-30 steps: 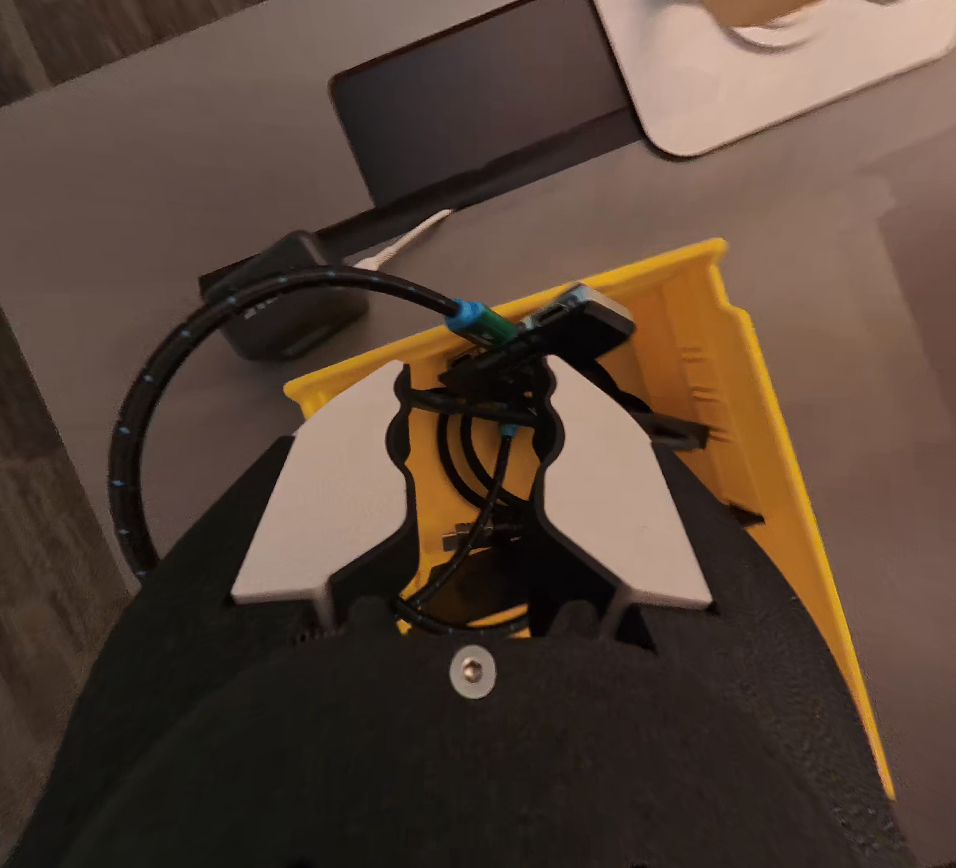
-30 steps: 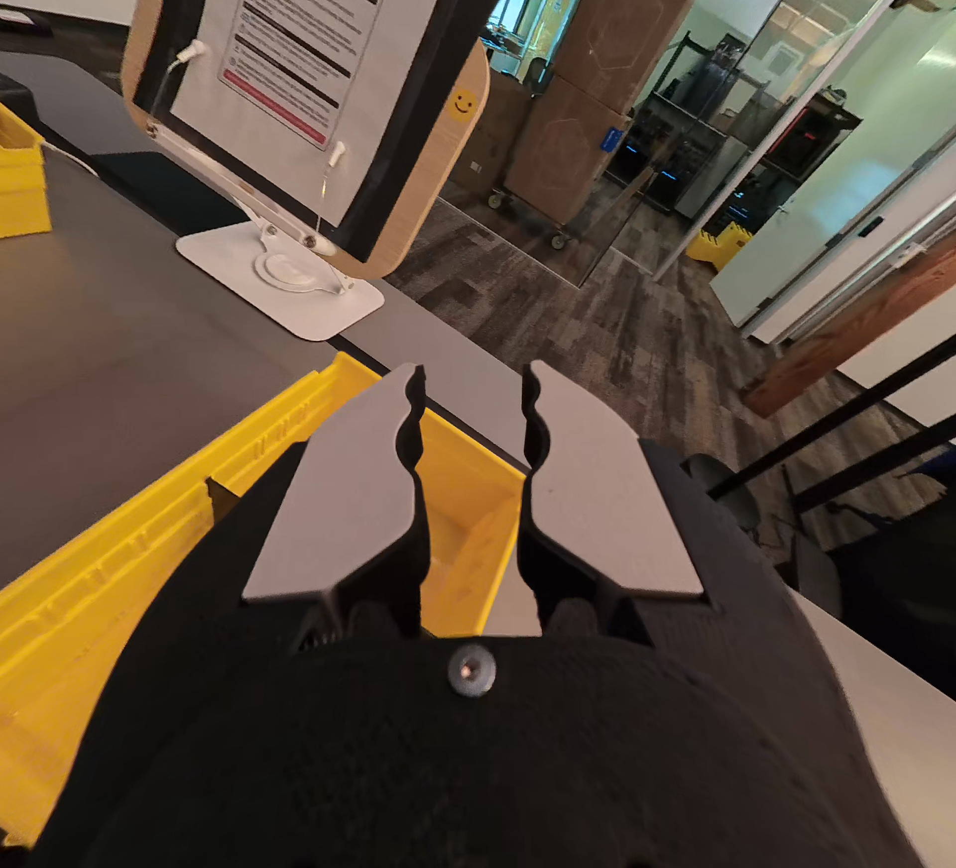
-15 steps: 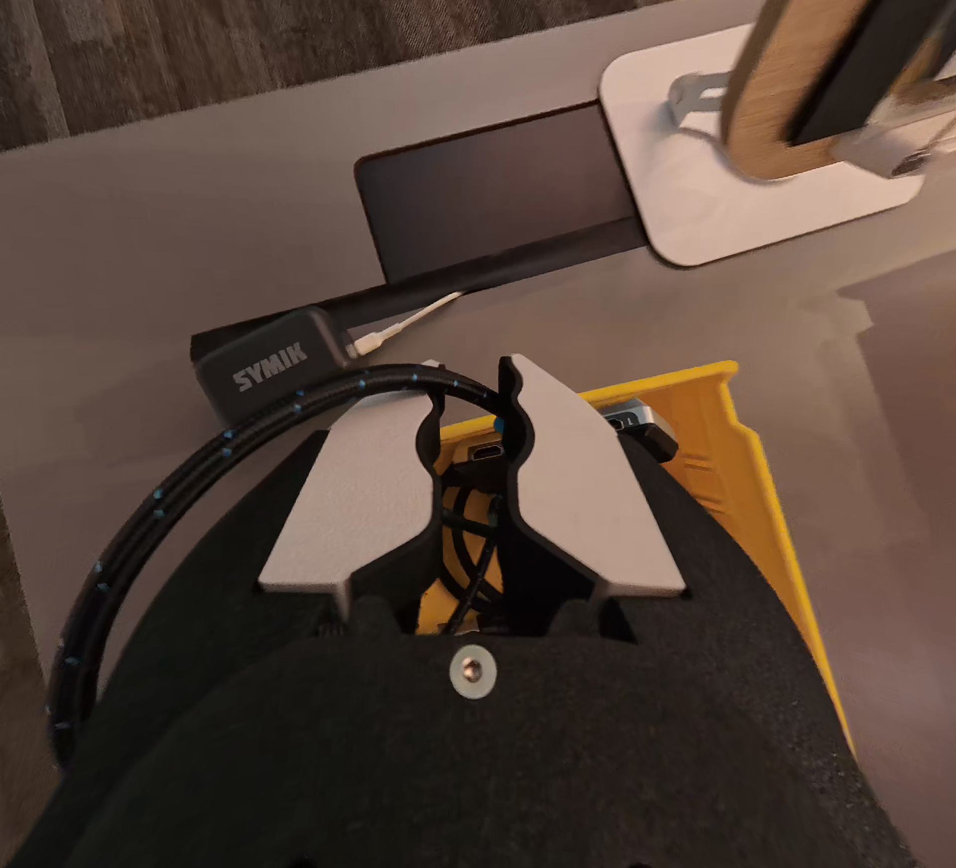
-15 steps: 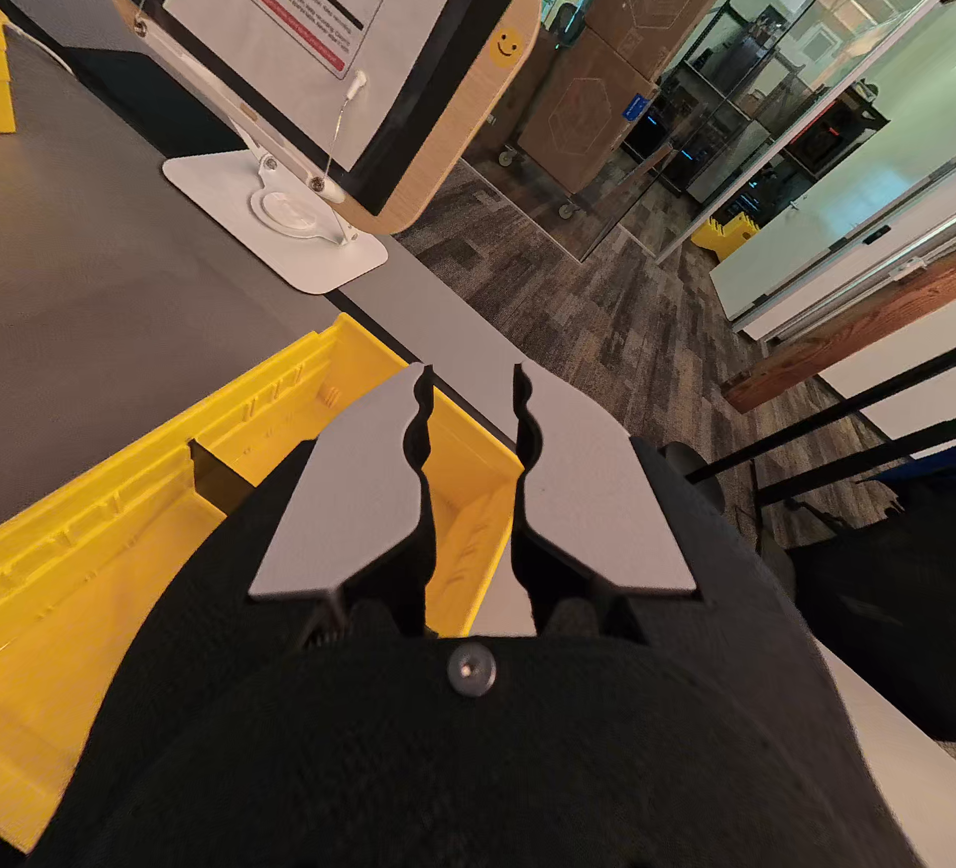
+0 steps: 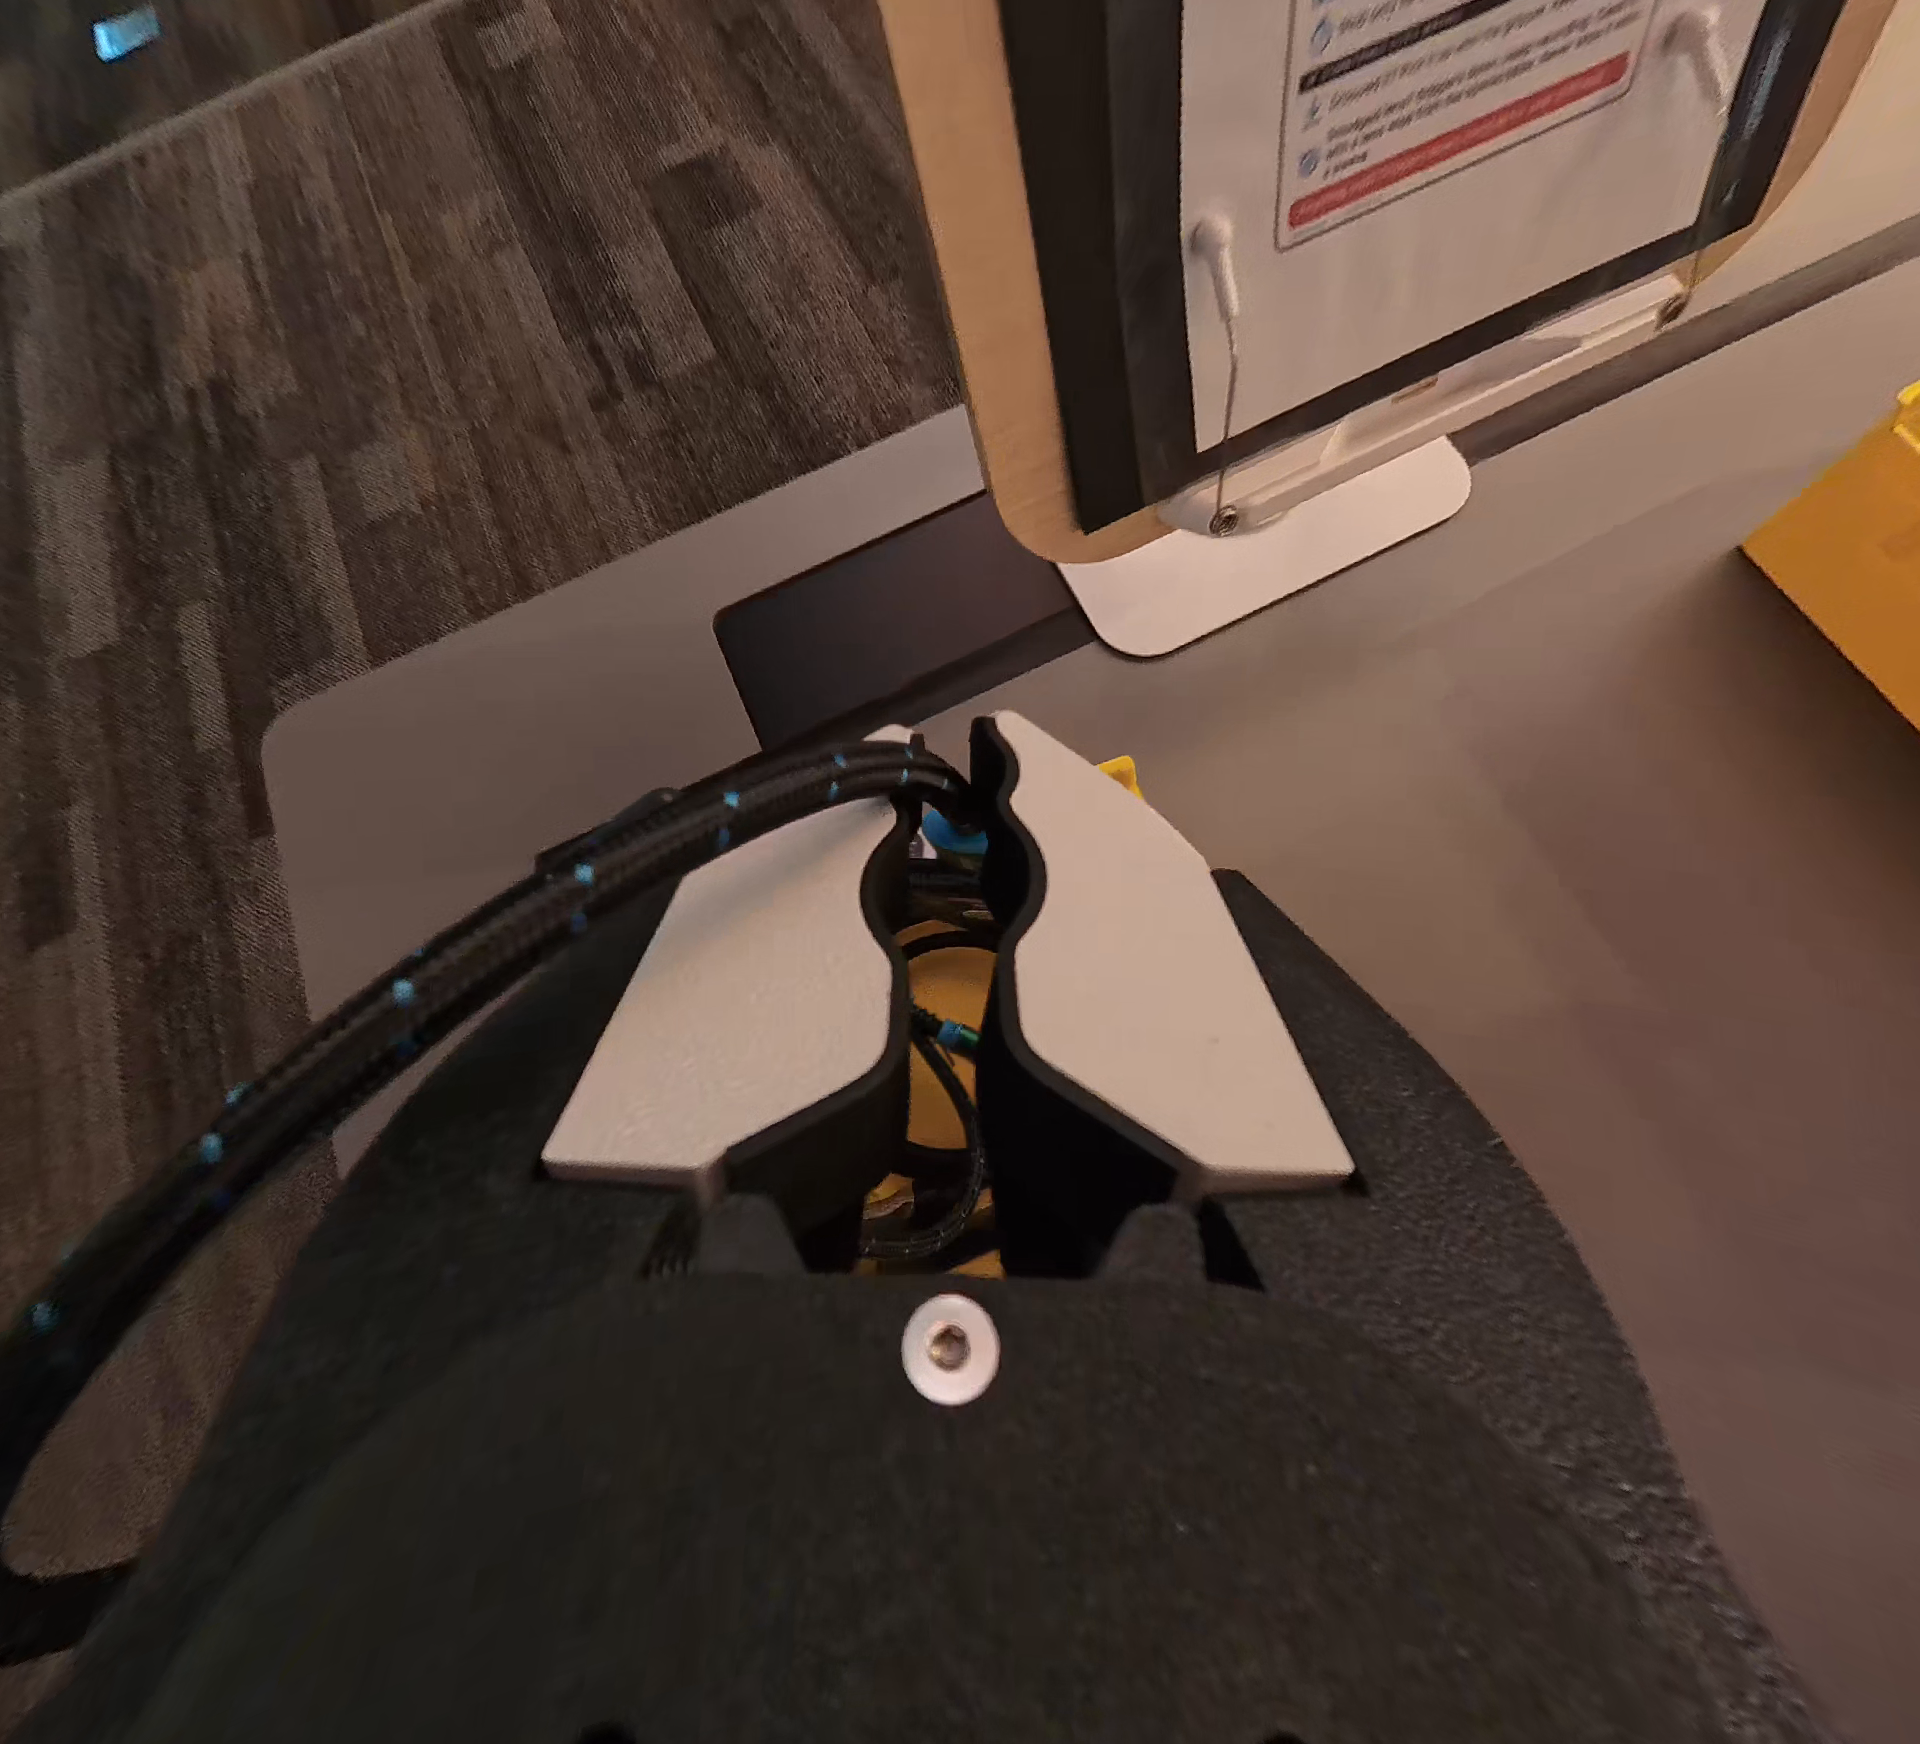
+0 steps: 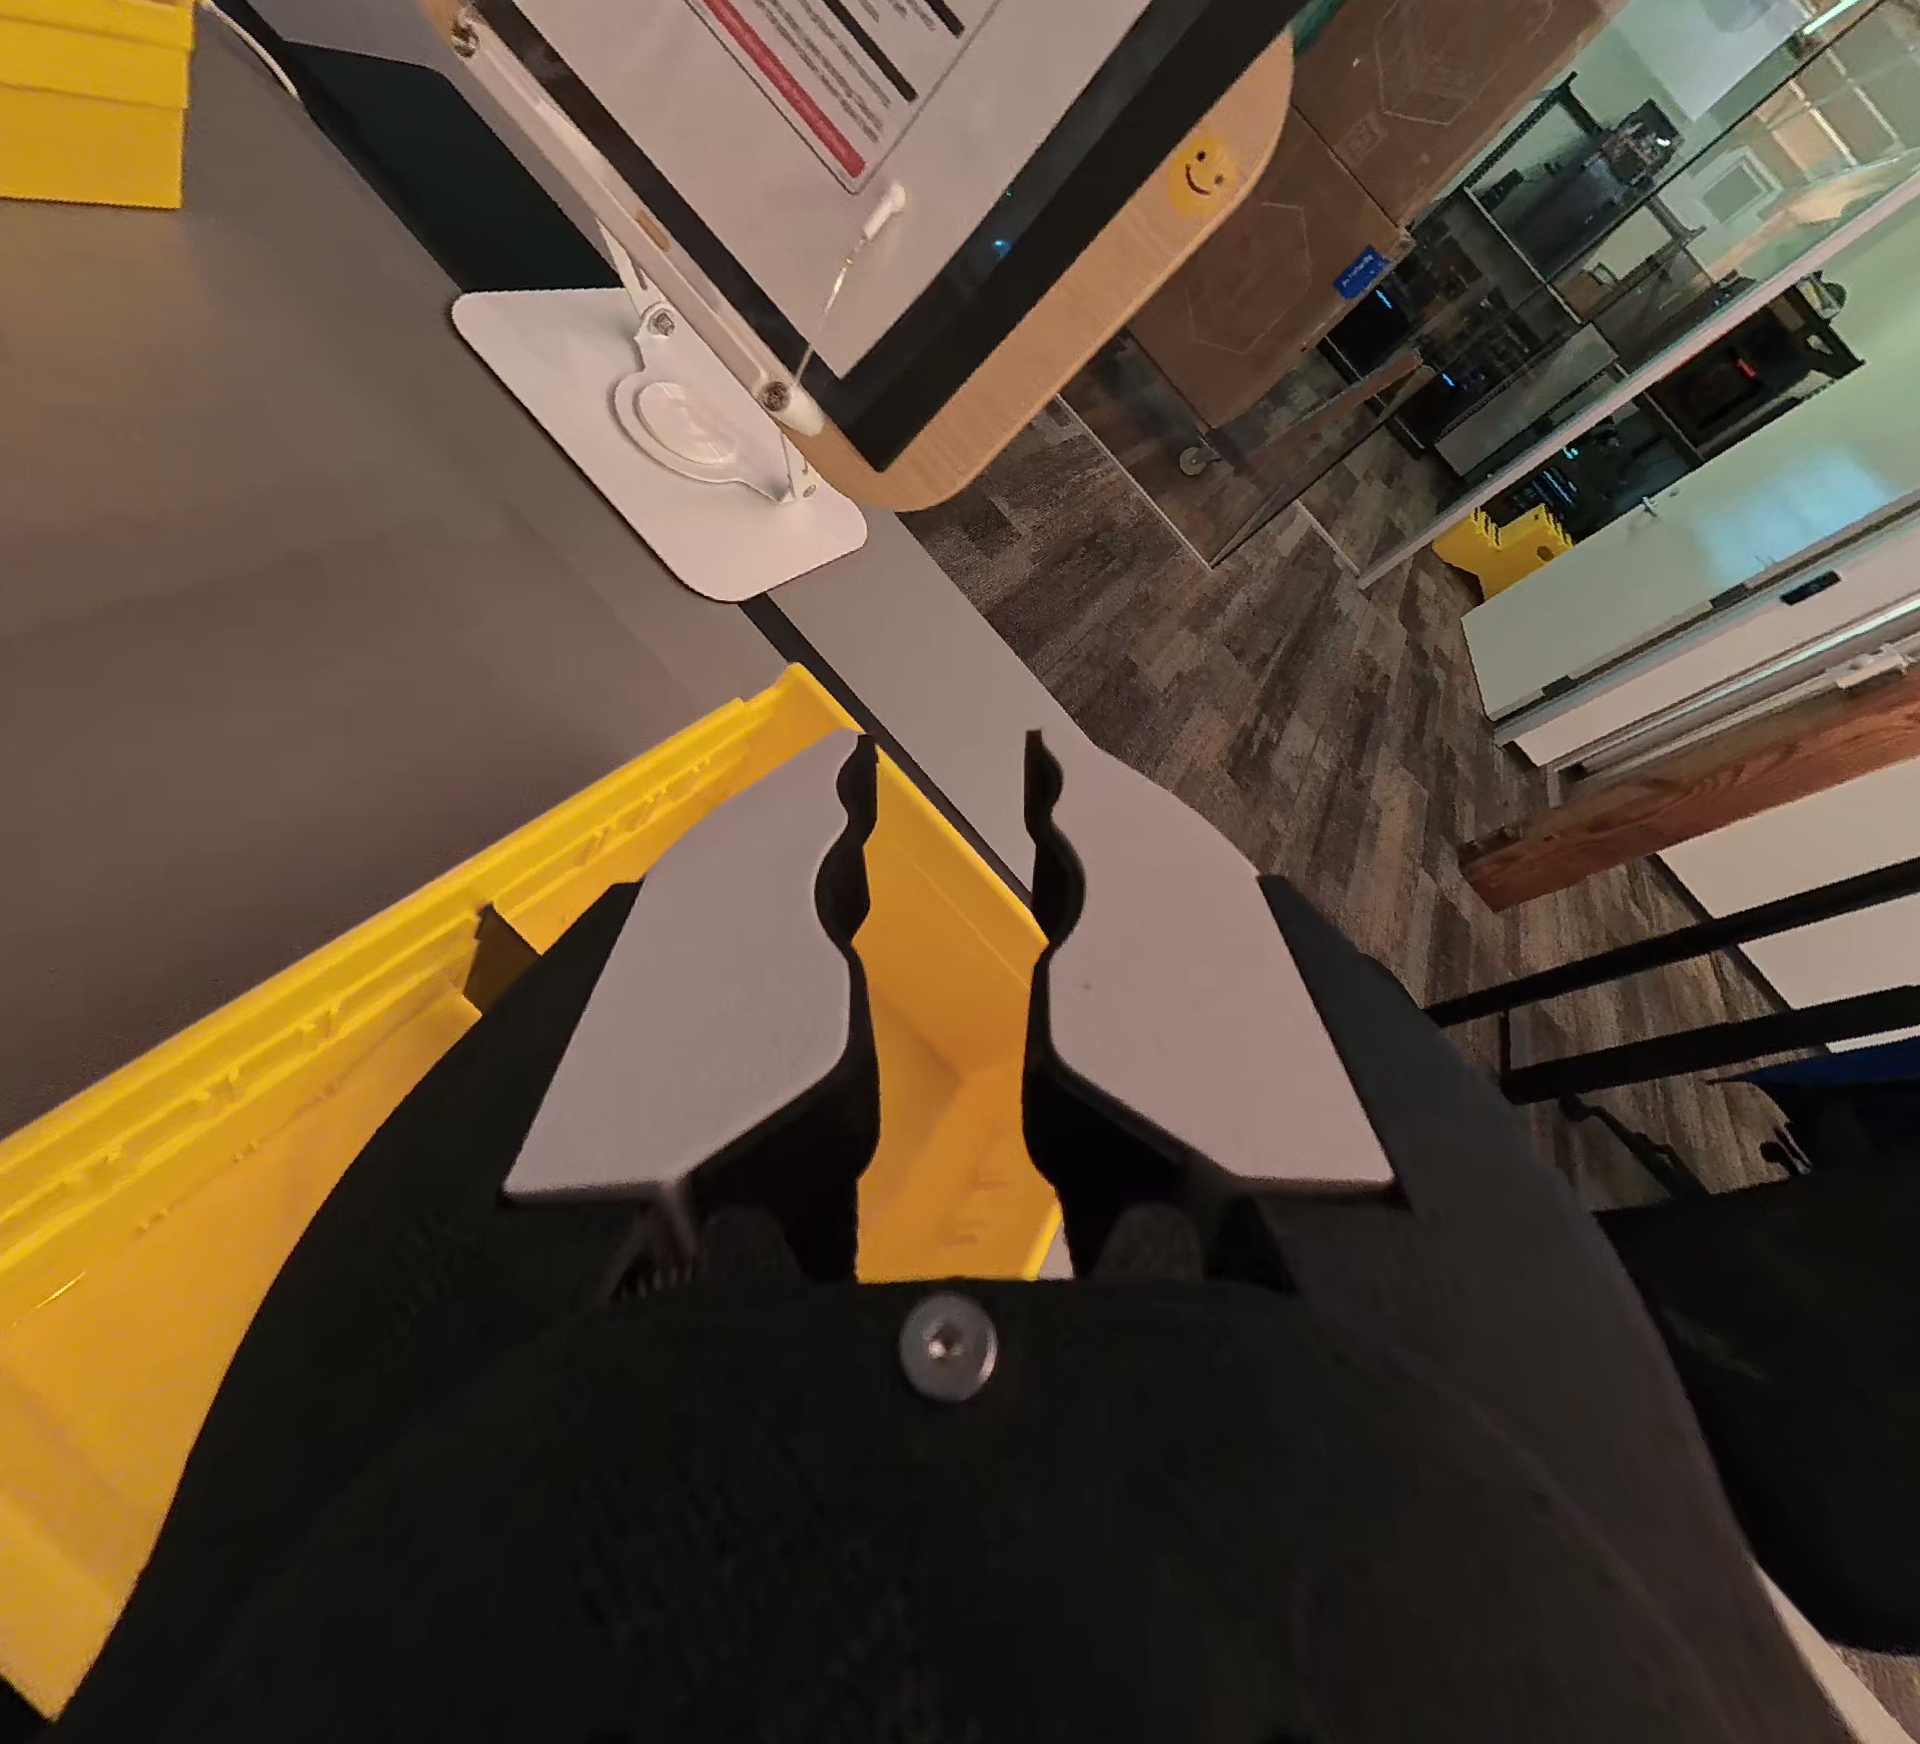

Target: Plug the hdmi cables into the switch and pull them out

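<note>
The left hand-held gripper (image 5: 951,795) is closed on the black braided hdmi cable (image 5: 582,884), just at the blue collar of its plug. Its two grey fingers (image 5: 1122,967) stand nearly together, with only a narrow gap at the tips where the plug sits. From the tips the cable goes away to the left and bends down in a long arc over the left finger and past the edge of the table (image 5: 1455,915). This hand-held gripper points forward and a little down. Through the gap between the fingers more black cables lie in a yellow bin (image 5: 1120,772) below it. The switch cannot be made out in either view.

The right hand-held gripper (image 6: 948,759) is open and holds nothing; its fingers stand clearly apart. It is rolled to one side, so the table looks tilted in its view, and it hangs over the corner of a second yellow bin (image 6: 665,780) near the table edge.

Behind both stands a sign board (image 6: 852,32) with a wooden frame on a white base plate (image 6: 582,364). A third yellow bin (image 6: 94,84) is at the far left, well apart. Beyond the table is a grey carpet floor (image 5: 416,292).
</note>
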Demonstrator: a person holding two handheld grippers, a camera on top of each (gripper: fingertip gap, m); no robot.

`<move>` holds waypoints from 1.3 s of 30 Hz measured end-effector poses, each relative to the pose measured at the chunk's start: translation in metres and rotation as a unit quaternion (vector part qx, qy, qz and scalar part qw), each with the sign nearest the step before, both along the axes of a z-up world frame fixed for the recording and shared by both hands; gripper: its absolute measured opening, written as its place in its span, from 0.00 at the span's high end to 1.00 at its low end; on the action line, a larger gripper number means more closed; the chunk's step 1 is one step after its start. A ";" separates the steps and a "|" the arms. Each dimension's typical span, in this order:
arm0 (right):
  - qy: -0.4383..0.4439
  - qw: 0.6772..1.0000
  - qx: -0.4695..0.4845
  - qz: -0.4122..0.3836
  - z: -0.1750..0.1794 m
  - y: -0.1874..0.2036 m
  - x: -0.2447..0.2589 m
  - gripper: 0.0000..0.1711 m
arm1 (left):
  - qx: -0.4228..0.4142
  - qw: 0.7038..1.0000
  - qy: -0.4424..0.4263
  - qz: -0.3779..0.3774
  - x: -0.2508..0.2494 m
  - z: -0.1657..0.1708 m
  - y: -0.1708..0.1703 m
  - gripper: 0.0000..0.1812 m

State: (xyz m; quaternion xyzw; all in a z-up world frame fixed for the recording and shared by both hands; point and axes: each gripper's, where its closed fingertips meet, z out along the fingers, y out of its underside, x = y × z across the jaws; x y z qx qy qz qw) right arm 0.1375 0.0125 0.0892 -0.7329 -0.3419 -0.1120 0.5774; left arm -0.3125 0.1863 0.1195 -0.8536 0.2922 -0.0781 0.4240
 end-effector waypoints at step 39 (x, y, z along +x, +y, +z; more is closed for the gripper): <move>0.292 0.903 0.108 0.297 0.030 0.019 -0.371 0.61 | 0.133 0.986 -0.011 -0.104 0.052 0.051 -0.122 0.97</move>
